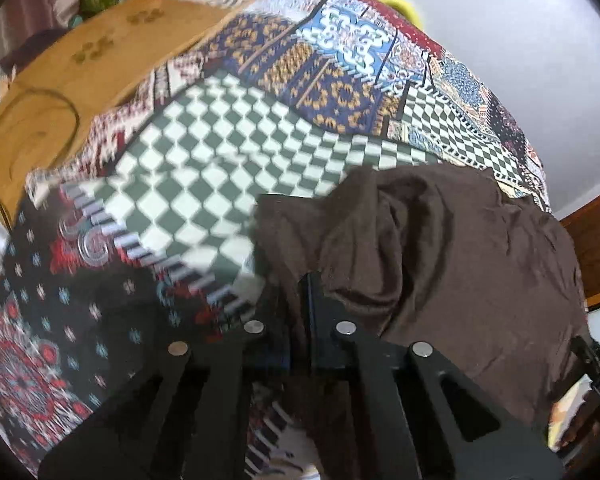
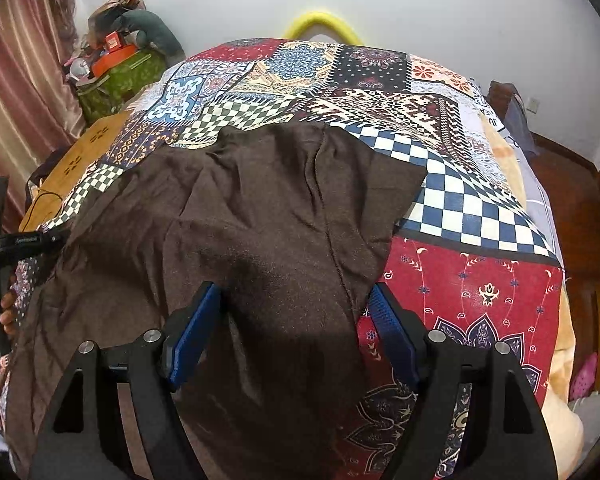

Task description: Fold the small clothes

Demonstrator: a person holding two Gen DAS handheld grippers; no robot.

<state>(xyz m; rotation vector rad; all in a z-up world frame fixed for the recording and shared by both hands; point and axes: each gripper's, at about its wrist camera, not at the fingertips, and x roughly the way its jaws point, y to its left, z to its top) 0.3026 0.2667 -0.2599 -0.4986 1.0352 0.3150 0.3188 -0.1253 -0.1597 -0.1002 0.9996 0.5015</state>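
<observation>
Right wrist view: right tongs (image 2: 296, 300) standing wide, straddling brown garment (image 2: 260, 208) lying rumpled on the bed's patchwork cover (image 2: 480, 280); bare cover lying rightward. Left tongs (image 1: 306, 280) pinching the garment's left edge.

Patchwork bedspread (image 2: 460, 200), yellow hoop (image 2: 320, 20), perhaps a tan blanket (image 1: 100, 52)

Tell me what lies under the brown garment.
The brown garment lies spread on a patchwork bedspread, whose patterned squares show all round it. Whatever sits beneath the cloth itself is covered and cannot be seen.
</observation>
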